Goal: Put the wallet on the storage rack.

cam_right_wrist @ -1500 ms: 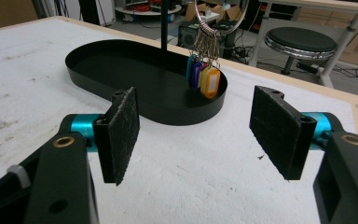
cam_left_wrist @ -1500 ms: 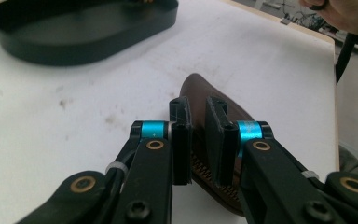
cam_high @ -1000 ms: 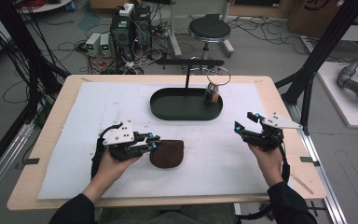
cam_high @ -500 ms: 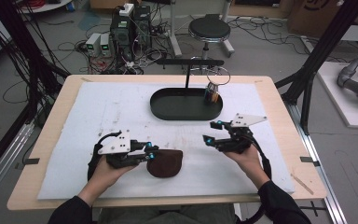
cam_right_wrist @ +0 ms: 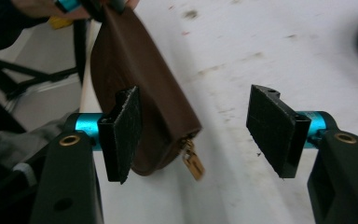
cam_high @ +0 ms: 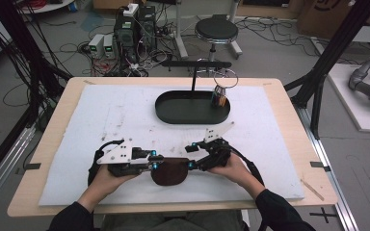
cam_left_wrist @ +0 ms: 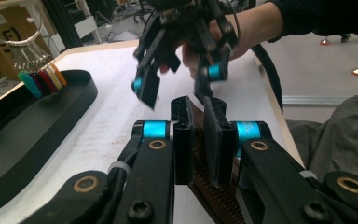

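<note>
High view has my left gripper (cam_high: 157,161) fingers clenched on the soft brown pouch (cam_high: 169,172) near the desk's front edge; right gripper (cam_high: 191,156) fingers have just been closing, not yet pressing; best grip seems beside the brass zipper pull (cam_right_wrist: 192,163).

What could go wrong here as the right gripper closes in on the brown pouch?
The right gripper has open jaws that have just been closing, with the brown pouch off-centre by one pad; they may pinch only its edge or the gold zipper pull. The left gripper clamps the other end, so pulling could twist the pouch free.
</note>
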A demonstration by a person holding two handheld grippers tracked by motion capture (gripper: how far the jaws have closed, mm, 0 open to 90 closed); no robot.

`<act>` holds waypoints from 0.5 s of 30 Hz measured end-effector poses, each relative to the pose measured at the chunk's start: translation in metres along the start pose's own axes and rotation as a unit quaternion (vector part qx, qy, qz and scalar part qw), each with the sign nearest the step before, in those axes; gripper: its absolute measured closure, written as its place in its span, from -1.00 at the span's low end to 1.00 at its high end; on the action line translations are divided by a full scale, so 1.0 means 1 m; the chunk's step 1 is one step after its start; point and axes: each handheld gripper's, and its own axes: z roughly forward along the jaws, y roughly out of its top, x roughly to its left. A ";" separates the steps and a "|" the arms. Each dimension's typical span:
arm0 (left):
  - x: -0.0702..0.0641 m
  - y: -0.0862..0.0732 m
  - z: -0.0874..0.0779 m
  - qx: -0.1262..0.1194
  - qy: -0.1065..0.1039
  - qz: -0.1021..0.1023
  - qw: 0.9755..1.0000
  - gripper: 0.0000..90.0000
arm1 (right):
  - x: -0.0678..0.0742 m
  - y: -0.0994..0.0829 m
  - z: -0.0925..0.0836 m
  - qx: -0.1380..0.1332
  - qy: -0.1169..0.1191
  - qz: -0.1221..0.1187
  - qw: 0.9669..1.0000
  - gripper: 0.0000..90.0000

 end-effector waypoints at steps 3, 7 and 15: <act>0.000 -0.002 -0.001 -0.002 0.001 -0.005 1.000 0.82 | -0.001 -0.002 0.007 0.017 0.027 0.007 0.999 -0.07; 0.001 -0.003 -0.002 -0.002 0.001 -0.006 1.000 0.81 | -0.001 -0.003 0.009 0.027 0.048 0.002 0.998 0.20; 0.005 -0.001 -0.002 -0.008 0.018 -0.063 0.998 0.41 | 0.005 0.002 -0.007 0.025 0.032 -0.032 0.999 0.57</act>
